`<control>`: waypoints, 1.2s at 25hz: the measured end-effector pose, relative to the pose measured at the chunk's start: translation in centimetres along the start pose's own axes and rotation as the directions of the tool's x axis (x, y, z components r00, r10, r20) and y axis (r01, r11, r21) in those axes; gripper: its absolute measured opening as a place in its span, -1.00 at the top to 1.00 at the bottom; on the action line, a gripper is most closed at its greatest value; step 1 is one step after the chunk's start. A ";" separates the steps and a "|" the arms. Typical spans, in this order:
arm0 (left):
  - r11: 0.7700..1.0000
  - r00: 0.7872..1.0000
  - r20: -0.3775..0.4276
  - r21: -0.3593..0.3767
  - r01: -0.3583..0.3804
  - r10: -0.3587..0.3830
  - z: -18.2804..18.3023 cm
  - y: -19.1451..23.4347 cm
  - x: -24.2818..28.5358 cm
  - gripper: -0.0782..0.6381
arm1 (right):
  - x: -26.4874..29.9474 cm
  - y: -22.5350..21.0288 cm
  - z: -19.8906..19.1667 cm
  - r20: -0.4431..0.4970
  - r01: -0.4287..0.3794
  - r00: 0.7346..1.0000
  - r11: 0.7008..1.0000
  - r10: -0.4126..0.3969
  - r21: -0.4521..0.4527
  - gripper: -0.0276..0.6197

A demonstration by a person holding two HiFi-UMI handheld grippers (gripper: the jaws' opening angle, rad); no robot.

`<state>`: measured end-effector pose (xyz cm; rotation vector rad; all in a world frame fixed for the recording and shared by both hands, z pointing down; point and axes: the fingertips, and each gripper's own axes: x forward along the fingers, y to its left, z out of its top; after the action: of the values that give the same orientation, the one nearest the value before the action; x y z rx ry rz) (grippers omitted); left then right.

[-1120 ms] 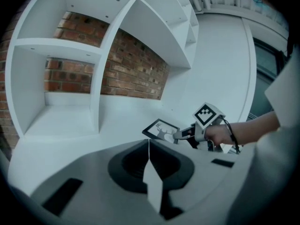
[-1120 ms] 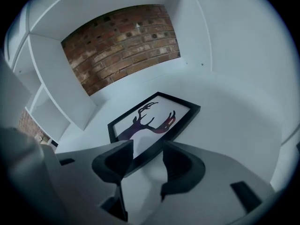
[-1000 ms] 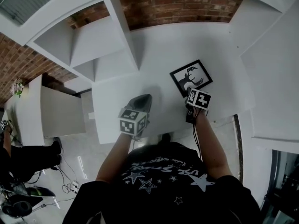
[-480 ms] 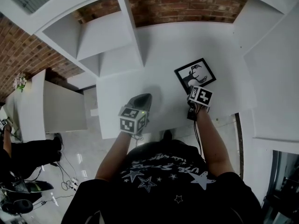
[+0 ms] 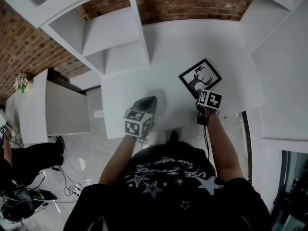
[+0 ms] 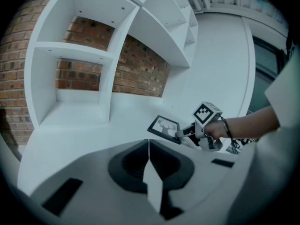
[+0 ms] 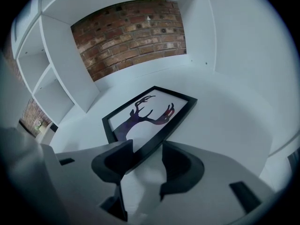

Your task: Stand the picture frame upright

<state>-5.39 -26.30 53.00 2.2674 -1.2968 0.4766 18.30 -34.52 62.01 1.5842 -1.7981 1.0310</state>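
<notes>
Picture frame (image 5: 199, 78): lies flat, face up, on the white desk (image 5: 163, 52), toward its right side and close to its front edge. Looks light and rigid, with thin black moulding; probably glazed, so likely fragile and slick on the face. Best taken by the moulding at the corner nearest the desk's front edge, never by the pane. Right gripper (image 7: 146, 148): straddles that corner, fingers apart, just now closing in, not yet pressing. Left gripper (image 6: 149, 146): hovers at the desk's front edge, left of centre, fingers together on nothing. Writing: none legible; only a stag silhouette in the frame, shirt (image 5: 168, 177) lettering too blurred to read
</notes>
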 end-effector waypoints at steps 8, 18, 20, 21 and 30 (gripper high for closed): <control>1.000 1.000 -0.014 0.005 0.021 -0.021 -1.7 -0.5 -1.6 0.73 | -1.9 0.6 -2.7 -0.007 -0.009 1.000 1.000 0.009 -0.009 0.34; 0.998 0.997 -0.042 0.016 0.064 -0.063 -4.4 -1.7 -3.9 0.73 | -4.7 1.9 -7.0 -0.028 -0.048 0.999 0.998 0.047 -0.037 0.41; 0.997 0.996 -0.048 0.016 0.075 -0.074 -5.0 -2.1 -4.2 0.73 | -5.4 2.1 -8.0 -0.035 -0.054 0.998 0.998 0.053 -0.038 0.42; 0.997 0.995 -0.051 0.015 0.081 -0.080 -5.3 -2.4 -4.4 0.73 | -5.7 2.1 -8.5 -0.039 -0.056 0.998 0.998 0.055 -0.035 0.43; 0.992 0.988 -0.090 0.021 0.126 -0.124 -8.0 -4.5 -5.5 0.73 | -8.1 1.8 -12.2 -0.056 -0.056 0.997 0.998 0.055 -0.020 0.48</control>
<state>-4.65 -15.95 55.70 2.3050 -1.1033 0.5460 16.74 -19.84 62.15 1.4859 -1.8194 1.0665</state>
